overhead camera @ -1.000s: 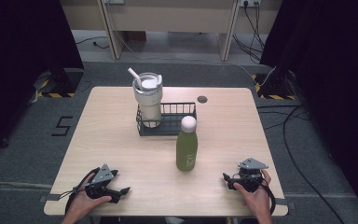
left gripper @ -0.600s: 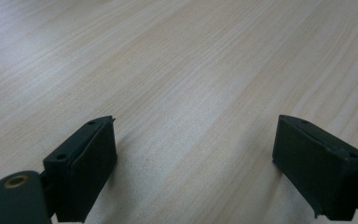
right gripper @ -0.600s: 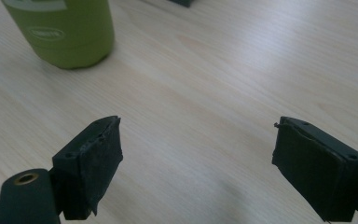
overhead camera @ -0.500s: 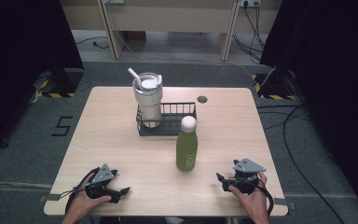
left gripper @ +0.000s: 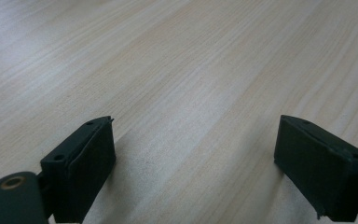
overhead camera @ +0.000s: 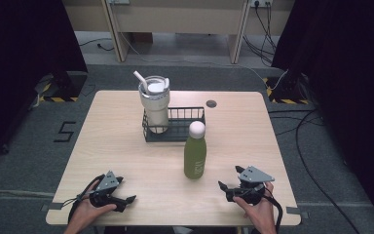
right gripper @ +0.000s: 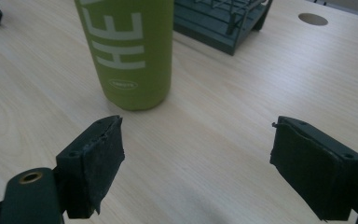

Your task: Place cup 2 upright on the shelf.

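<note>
Two grippers, one bottle in play.

- Right gripper (overhead camera: 229, 178): shifted left and slightly up since a second ago, now nearer the green bottle (overhead camera: 195, 156). Jaws spread, just been closing a little, nothing between them. Aimed at the bottle's base in the right gripper view (right gripper: 196, 163), not yet touching.
- Left gripper (overhead camera: 125, 189): parked at the near left edge of the table (overhead camera: 121, 146), unmoved. Jaws spread over bare wood in the left gripper view (left gripper: 193, 158), empty.
- Green bottle (right gripper: 130, 51): upright, white cap on, standing on the table just in front of the wire basket (overhead camera: 175, 138), apart from it.
- Tumbler (overhead camera: 155, 105): with straw, upright in the basket's left end.

Reading: probably the start of a reach for the bottle. Grasp not yet begun, jaws likely needing to go wider for the body.
</note>
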### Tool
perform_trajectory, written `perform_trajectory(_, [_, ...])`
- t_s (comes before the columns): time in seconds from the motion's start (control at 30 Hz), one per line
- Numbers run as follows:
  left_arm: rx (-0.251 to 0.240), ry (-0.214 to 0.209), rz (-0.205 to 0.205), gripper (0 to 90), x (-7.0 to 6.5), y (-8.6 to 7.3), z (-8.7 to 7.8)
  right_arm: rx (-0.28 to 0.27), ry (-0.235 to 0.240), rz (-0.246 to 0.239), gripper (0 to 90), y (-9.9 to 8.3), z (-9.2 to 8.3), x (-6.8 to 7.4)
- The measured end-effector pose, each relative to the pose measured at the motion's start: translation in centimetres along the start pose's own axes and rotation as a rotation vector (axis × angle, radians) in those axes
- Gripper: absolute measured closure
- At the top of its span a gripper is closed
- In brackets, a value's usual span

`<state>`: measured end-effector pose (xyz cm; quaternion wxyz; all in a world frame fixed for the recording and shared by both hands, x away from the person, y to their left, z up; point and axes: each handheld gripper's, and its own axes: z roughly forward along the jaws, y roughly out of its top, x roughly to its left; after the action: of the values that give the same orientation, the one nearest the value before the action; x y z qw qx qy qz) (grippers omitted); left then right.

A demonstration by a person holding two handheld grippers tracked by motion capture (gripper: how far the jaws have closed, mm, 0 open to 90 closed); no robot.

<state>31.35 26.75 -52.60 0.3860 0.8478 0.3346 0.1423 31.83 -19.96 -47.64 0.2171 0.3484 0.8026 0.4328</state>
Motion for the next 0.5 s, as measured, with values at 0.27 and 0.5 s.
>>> perform_trajectory(0.27, [0.0, 0.0, 0.0, 11.7, 0.0, 0.0, 0.0, -0.046, 0.05, -0.015, 17.3, 0.8, 0.1, 1.1])
perform_trajectory(0.5, [0.0, -0.003, 0.002, 11.7, 0.0, 0.0, 0.0, -0.061, 0.09, -0.029, 17.1, 1.2, 1.2, 1.8])
